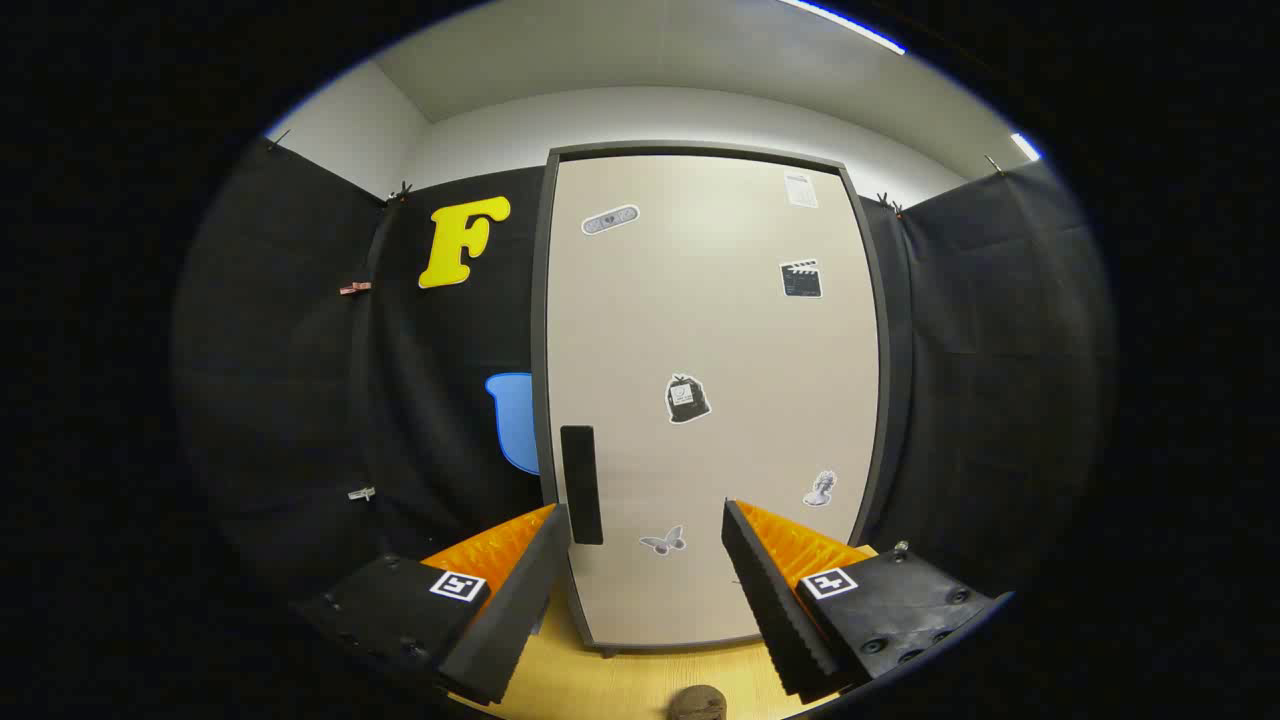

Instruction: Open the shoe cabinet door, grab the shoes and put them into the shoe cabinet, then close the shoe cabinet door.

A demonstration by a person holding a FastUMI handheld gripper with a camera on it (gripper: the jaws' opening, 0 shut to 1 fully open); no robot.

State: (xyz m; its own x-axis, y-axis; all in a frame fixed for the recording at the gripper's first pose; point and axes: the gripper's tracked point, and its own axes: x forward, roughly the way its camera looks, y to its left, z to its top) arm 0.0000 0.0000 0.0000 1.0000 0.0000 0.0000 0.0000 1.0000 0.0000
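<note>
A tall beige shoe cabinet [700, 330] with a dark frame stands upright straight ahead, its door shut. Several small stickers dot the door. A black vertical handle [581, 484] sits on the door's left side, low down, just above my left fingertip. My gripper [645, 520] is open, with its two black and orange fingers spread wide and nothing between them but the door's lower part beyond. A small brown rounded thing [697, 703] lies on the wooden surface between the fingers, close to me; what it is cannot be made out.
The cabinet stands on a light wooden surface [620, 680]. Black cloth walls [1000, 380] close in on both sides and behind the cabinet. A few clips [355, 288] hang on the left cloth.
</note>
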